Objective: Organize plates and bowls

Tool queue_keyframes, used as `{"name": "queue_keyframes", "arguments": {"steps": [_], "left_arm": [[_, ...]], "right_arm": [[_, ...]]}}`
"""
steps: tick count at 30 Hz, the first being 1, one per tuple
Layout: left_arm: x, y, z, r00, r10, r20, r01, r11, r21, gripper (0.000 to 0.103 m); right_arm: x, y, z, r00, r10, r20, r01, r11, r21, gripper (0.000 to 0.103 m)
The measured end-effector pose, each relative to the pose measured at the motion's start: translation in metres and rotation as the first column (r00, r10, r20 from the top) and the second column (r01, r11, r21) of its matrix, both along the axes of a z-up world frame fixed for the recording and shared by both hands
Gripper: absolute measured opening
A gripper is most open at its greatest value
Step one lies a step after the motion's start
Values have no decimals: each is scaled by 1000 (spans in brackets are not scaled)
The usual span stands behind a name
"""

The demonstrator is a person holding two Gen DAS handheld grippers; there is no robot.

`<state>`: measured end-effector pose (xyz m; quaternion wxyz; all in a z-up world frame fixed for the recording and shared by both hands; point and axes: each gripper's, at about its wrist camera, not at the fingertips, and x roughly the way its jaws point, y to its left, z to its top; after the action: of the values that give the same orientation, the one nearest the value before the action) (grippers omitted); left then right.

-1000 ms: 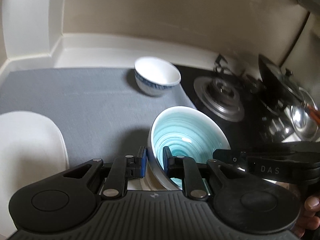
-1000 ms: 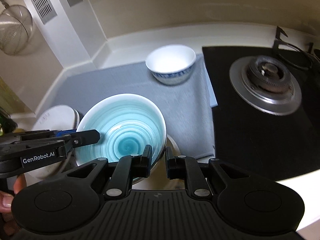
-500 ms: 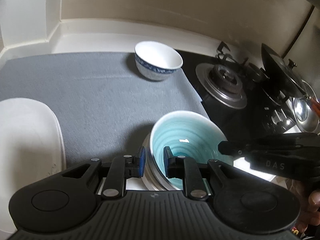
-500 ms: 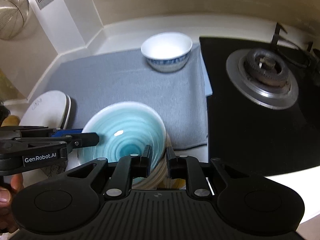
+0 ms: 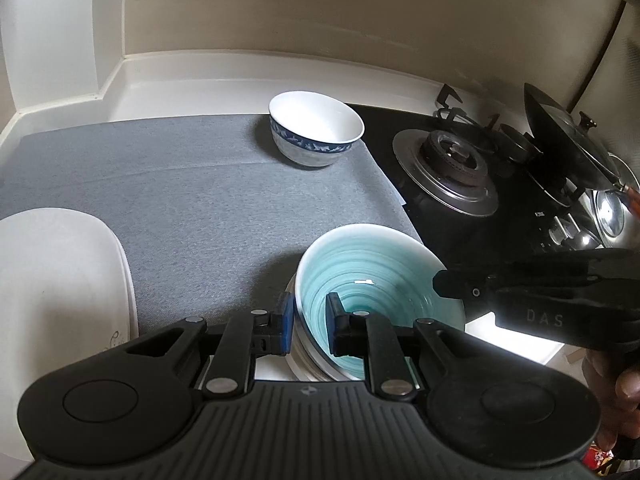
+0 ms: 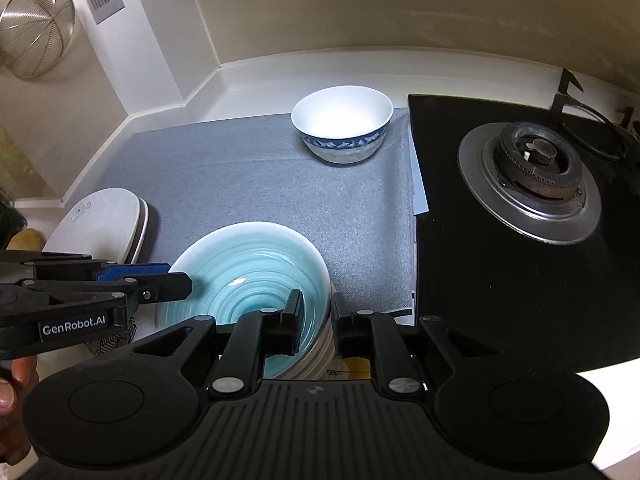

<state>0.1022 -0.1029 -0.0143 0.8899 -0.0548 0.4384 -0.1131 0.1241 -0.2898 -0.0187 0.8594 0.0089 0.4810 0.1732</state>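
Left wrist view
Left gripper [image 5: 307, 322]: clenched on the near rim of the teal bowl [image 5: 372, 276], 1 pad outside the wall and 1 inside.
Teal bowl: at 6 o'clock in the frame, sitting on top of a stack of plates [image 5: 302, 362] whose pale edges show just under it.
Right gripper [image 5: 448, 282]: comes in from 3 o'clock, tip at the bowl's far rim; its grip is not clear from this side.
Blue-and-white bowl [image 5: 316, 134]: alone at 12 o'clock on the grey mat [image 5: 192, 200], well apart from the stack.
White plates [image 5: 56, 280]: at 9 o'clock, at the mat's left edge.

Right wrist view
Right gripper [image 6: 314, 324]: clenched on the teal bowl's [image 6: 244, 268] rim at 6 o'clock, fingers either side of the wall.
Left gripper [image 6: 178, 280]: enters from 9 o'clock and grasps the opposite rim.
Stack of plates [image 6: 320, 354]: directly under the teal bowl, on the tabletop near its front edge.
Blue-and-white bowl [image 6: 342, 128]: at 12 o'clock on the grey mat [image 6: 248, 192], beside the stove [image 6: 528, 184].
White plates [image 6: 108, 220]: 2 nested, at 9 o'clock.

Progress
Done: plates look gathered into piles.
In hand: the teal bowl, held by both grippers, appears roughly midway between resting and placed.
Left: likely both bowls need grouping; the blue-and-white bowl is untouched.
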Motion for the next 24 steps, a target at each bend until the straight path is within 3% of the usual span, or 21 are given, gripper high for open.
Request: {"name": "queue_keyframes", "arguments": {"steps": [10,17,24], "left_arm": [[-5,-5,1,998,50,43,-51,999,13,18],[0,-11,0,994,106,10,-106,994,20,18],[11,2,-3,983,171,-60,-174,984,-48,12]], "right_arm": [[-3,-5,-2,997,71,23,-71,997,1,16],[3,-13,1,993,117,8,-118,992,39,16],[14,-17,4,990,133,-50,-129,989,77,16]]}}
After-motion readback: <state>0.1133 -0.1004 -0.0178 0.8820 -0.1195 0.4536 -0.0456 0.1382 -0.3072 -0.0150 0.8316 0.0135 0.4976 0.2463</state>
